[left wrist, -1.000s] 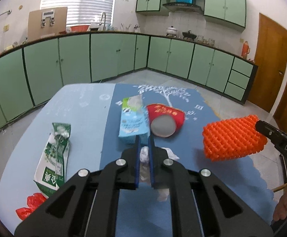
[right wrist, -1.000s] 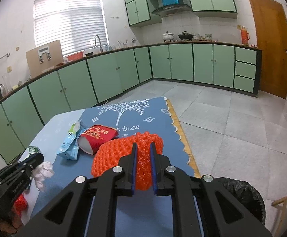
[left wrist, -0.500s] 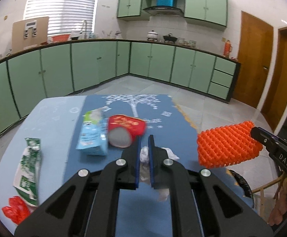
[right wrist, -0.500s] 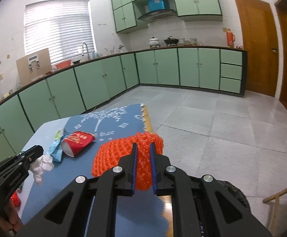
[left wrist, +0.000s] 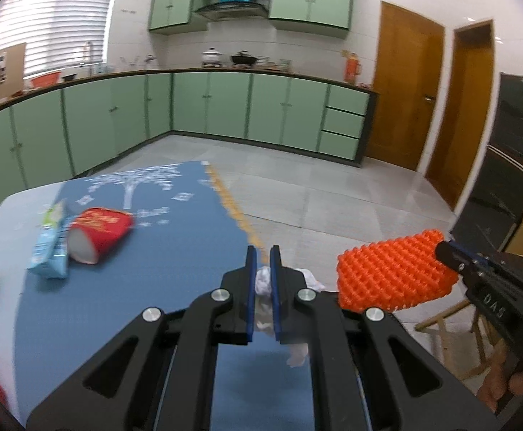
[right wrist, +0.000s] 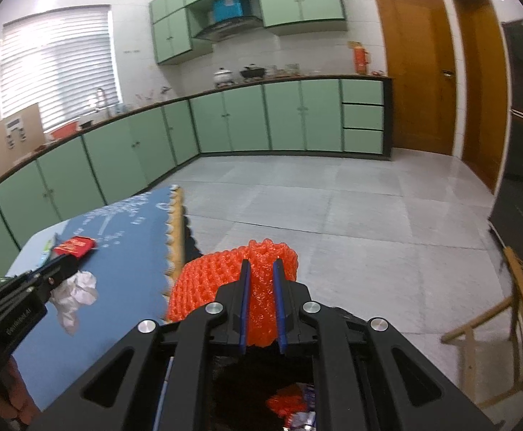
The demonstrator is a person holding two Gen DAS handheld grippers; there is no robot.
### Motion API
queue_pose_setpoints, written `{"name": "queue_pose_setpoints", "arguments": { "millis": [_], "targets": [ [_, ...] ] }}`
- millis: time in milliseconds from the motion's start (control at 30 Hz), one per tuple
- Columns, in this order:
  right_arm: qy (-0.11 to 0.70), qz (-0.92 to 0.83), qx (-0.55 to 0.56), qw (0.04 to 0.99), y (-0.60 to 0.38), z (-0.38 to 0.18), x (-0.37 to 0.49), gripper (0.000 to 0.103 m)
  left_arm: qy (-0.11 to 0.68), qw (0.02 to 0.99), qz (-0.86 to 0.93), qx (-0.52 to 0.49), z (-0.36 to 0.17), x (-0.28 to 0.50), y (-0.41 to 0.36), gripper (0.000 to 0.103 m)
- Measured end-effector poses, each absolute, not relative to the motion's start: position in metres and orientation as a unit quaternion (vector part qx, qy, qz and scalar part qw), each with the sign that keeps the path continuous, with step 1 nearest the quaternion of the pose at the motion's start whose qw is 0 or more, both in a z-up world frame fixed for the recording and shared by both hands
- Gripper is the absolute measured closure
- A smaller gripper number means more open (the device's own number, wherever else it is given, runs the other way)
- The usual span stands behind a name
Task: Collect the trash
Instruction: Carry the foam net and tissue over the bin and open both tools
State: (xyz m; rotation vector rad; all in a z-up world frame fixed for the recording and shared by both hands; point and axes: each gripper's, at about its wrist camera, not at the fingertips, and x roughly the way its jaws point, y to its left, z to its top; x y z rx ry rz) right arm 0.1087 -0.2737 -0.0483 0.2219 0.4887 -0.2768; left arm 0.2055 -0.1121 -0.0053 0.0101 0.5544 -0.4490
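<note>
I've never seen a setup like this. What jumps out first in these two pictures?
The bright orange foam net, clamped in the right gripper just past the table's edge, above a black trash bag. Next, the crumpled white tissue pinched in the left gripper over the blue tablecloth. Farther back on the cloth lie a tipped red paper cup and a light blue wrapper.

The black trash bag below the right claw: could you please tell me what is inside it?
Inside the black trash bag, an orange scrap and a bluish-white wrapper show. The right claw, gripping the orange foam net, covers the rest.
</note>
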Motion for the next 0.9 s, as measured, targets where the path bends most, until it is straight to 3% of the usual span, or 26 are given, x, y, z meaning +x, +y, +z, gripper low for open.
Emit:
{"name": "queue_pose_setpoints", "arguments": {
  "millis": [467, 900],
  "targets": [
    [0.255, -0.211, 0.130, 0.935, -0.339, -0.070, 0.060, 0.091, 0.280, 0.912, -0.300, 0.024, -0.024, 0.185, -0.205, 0.097],
    [0.298, -0.221, 0.151, 0.916, -0.360, -0.100, 0.060, 0.087, 0.336, 0.879, -0.337, 0.026, -0.055, 0.193, -0.230, 0.091]
  ]
}}
